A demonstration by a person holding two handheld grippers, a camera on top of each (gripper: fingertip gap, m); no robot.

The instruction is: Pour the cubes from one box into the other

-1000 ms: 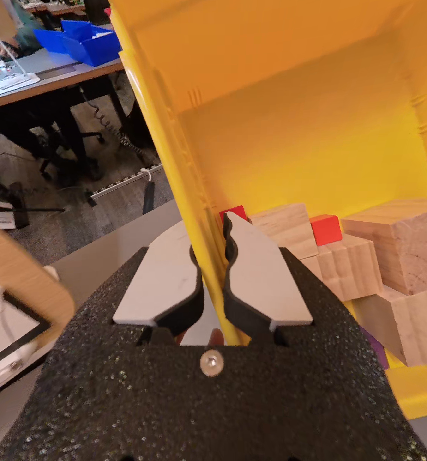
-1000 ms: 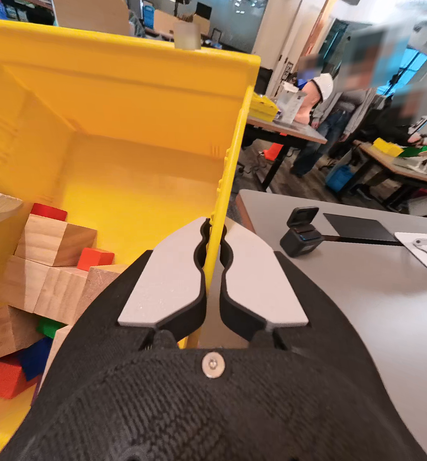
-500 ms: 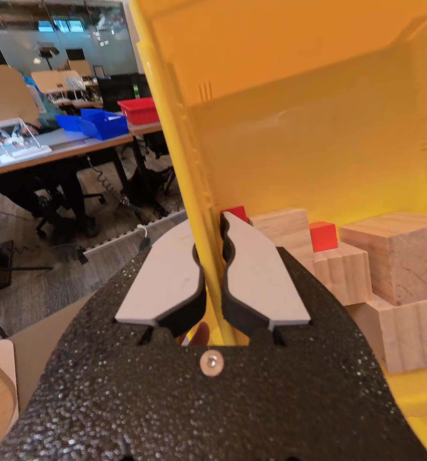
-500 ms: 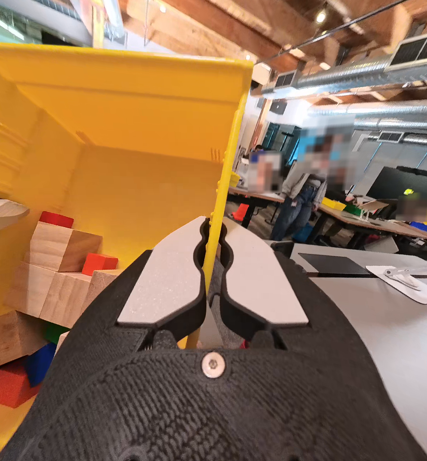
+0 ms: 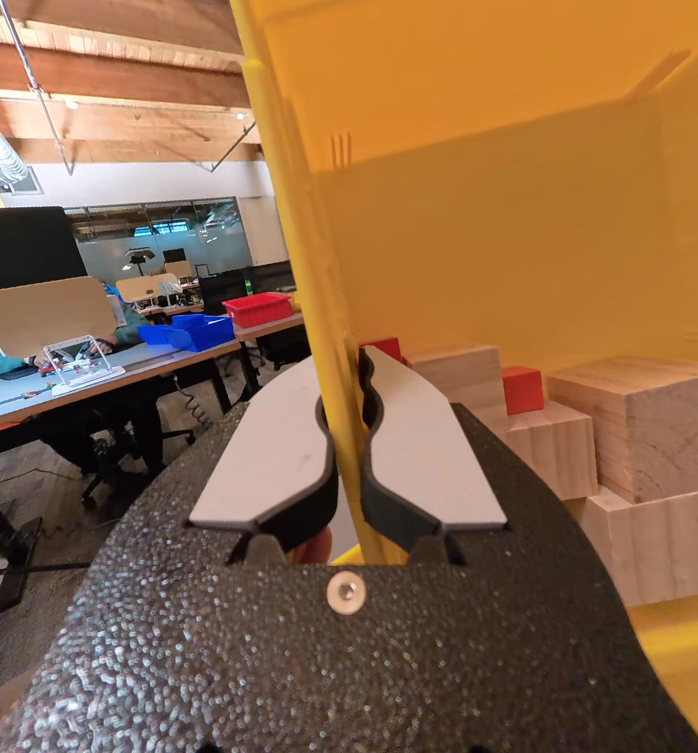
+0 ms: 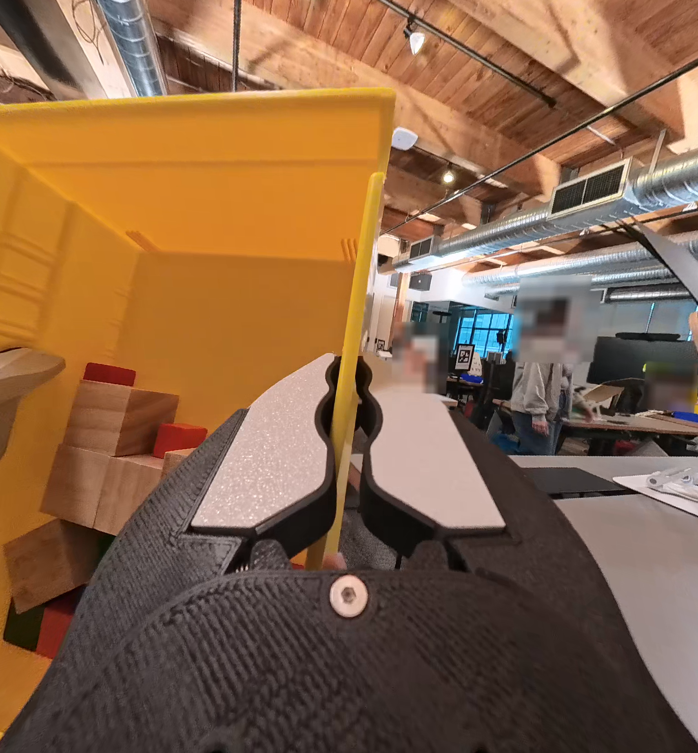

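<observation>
I hold a yellow box (image 5: pixel 502 244) with both grippers and it is tipped back. My left gripper (image 5: pixel 341 366) is shut on the box's left wall. My right gripper (image 6: pixel 349 366) is shut on the box's right wall (image 6: pixel 359 285). Inside lie large plain wooden cubes (image 5: pixel 640 423) and small red cubes (image 5: pixel 522 389), piled against the near side. In the right wrist view the wooden cubes (image 6: pixel 123 415), red cubes (image 6: pixel 178 434) and darker ones low down show too, with the left gripper's finger (image 6: pixel 9 366) at the far left. The other box is not in view.
A grey table (image 6: pixel 644 570) lies at the right with a black mat (image 6: pixel 563 481) and a white plate stand (image 6: pixel 673 489). Behind are desks with blue bins (image 5: pixel 192 332) and a red bin (image 5: pixel 257 309), a seated person (image 5: pixel 53 354) and standing people (image 6: pixel 538 407).
Both grippers have tilted upward with the box: the views have swung from floor and table to the room and ceiling. The cubes stay piled in the box. Both grips are unchanged.
</observation>
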